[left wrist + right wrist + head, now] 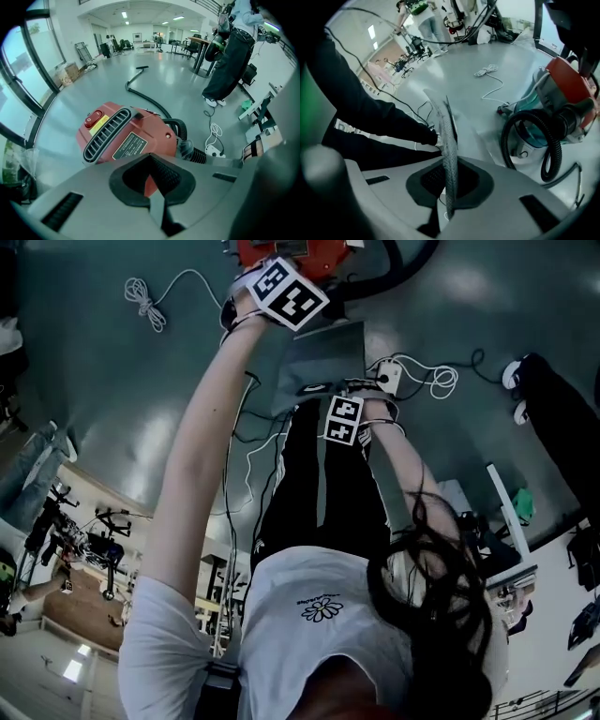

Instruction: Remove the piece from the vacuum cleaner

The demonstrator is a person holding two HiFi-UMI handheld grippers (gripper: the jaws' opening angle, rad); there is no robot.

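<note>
right hand-held gripper [449, 185] on mesh piece [447, 133], glossy grey floor [473, 93], open hall [140, 21]

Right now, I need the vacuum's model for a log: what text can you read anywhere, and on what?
No text can be read.
Black label on the vacuum: print too small to read.
Yellow sticker by its switch: blurred.
Shirt, line above the flower: too small to read.
</note>
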